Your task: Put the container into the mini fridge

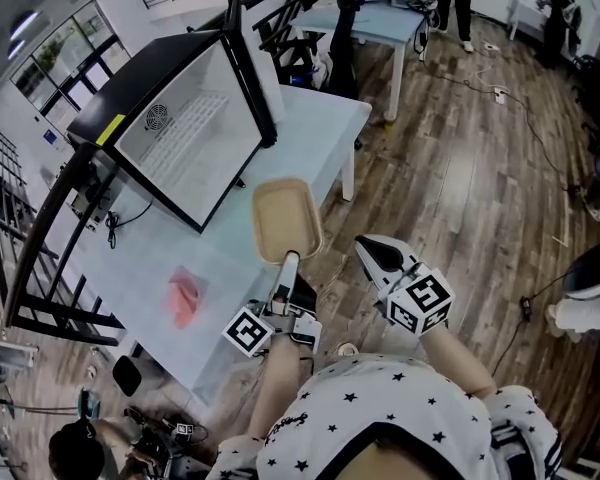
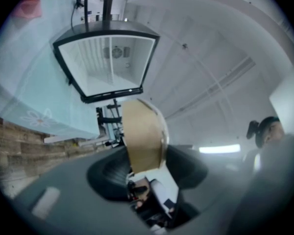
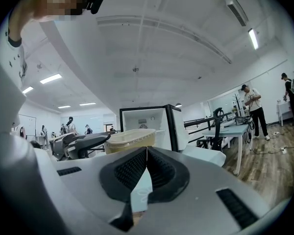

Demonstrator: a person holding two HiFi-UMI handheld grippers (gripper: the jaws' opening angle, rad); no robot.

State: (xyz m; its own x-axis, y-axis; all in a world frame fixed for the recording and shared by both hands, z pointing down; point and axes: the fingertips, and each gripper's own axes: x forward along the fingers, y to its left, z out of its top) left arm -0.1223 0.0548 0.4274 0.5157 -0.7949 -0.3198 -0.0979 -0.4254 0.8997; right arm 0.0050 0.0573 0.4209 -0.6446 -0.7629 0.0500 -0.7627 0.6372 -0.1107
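A shallow beige container (image 1: 287,218) hangs in the air in front of the table's near edge, held by its rim in my left gripper (image 1: 288,261). In the left gripper view the container (image 2: 143,136) stands on edge between the jaws of that gripper (image 2: 147,166), which is shut on it. The black mini fridge (image 1: 185,128) stands on the pale table (image 1: 315,118) with its door swung open and its white inside showing. My right gripper (image 1: 373,247) hovers to the right of the container, shut with nothing in it (image 3: 146,153). From there the container (image 3: 132,140) shows in front of the fridge (image 3: 149,124).
A pink cloth (image 1: 185,296) lies on the table's near left part. A second table (image 1: 375,23) with a chair stands behind, and people stand at the far wall. A cable (image 1: 510,108) runs across the wooden floor on the right.
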